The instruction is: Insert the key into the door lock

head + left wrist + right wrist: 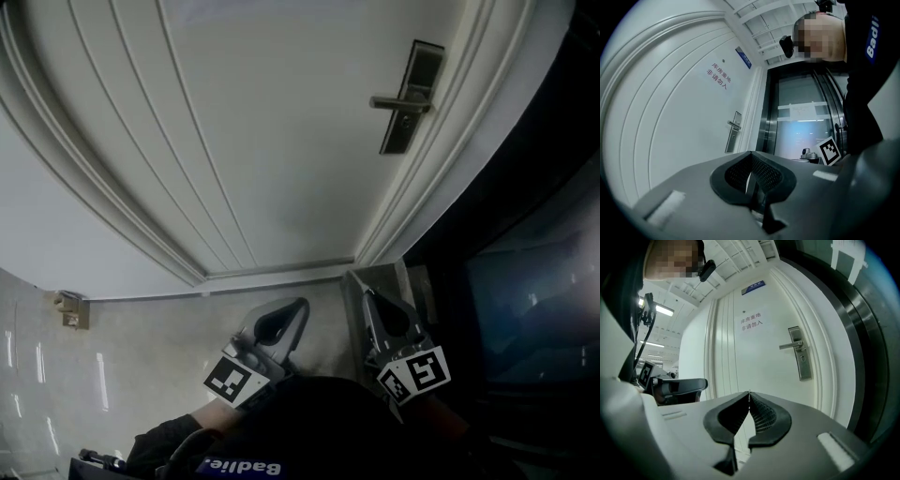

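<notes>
The white door (262, 131) carries a metal lock plate with a lever handle (410, 98) at its right side; the plate also shows in the left gripper view (733, 132) and the right gripper view (800, 355). Both grippers are held low in front of the door, well short of the lock. My left gripper (302, 306) (750, 153) has its jaws together at the tips. My right gripper (366, 295) (749, 393) is shut too, pointing towards the door left of the lock plate. No key can be made out in either gripper or in the lock.
A dark glass and metal doorway (525, 281) (806, 117) stands right of the door frame. Red lettering (752, 322) and a blue plate (753, 287) are on the door. A small door stop (70, 309) sits at the wall's foot on the pale tiled floor (141, 356).
</notes>
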The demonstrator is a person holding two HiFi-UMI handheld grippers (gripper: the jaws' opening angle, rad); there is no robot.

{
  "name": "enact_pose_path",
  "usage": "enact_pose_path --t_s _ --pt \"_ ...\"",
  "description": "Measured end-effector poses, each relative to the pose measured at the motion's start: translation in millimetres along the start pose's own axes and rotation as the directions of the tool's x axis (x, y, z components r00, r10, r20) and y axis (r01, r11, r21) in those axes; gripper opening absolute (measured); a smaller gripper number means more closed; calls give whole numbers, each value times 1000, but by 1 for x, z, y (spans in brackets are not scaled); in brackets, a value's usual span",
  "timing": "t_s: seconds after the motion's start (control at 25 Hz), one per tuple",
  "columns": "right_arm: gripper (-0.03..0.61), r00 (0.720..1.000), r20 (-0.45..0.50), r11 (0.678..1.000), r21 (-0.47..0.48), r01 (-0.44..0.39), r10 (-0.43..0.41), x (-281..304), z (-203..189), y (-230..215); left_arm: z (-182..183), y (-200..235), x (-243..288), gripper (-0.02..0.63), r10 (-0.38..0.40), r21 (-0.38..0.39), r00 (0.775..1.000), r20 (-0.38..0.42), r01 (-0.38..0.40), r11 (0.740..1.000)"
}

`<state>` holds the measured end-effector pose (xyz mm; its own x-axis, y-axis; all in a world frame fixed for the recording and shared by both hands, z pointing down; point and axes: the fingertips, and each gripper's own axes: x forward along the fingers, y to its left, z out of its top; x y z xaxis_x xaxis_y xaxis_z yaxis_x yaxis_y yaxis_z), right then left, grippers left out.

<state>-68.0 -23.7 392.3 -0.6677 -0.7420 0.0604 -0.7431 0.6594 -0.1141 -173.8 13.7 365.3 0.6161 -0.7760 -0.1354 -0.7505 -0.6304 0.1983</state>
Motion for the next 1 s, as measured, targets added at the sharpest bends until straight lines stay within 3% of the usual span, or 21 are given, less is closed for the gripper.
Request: enact_pose_path --t_s 0.2,0.4,1.0 --pt "9 995 24 996 10 93 -93 29 18 -25 8 36 11 6 -23 3 1000 5 23 1000" --pt "9 990 40 991 31 133 -135 40 31 -59 15 44 32 6 -30 33 1000 9 30 999" --pt "9 992 98 972 228 61 -86 70 60 -170 36 43 116 6 54 164 999 7 -55 985"
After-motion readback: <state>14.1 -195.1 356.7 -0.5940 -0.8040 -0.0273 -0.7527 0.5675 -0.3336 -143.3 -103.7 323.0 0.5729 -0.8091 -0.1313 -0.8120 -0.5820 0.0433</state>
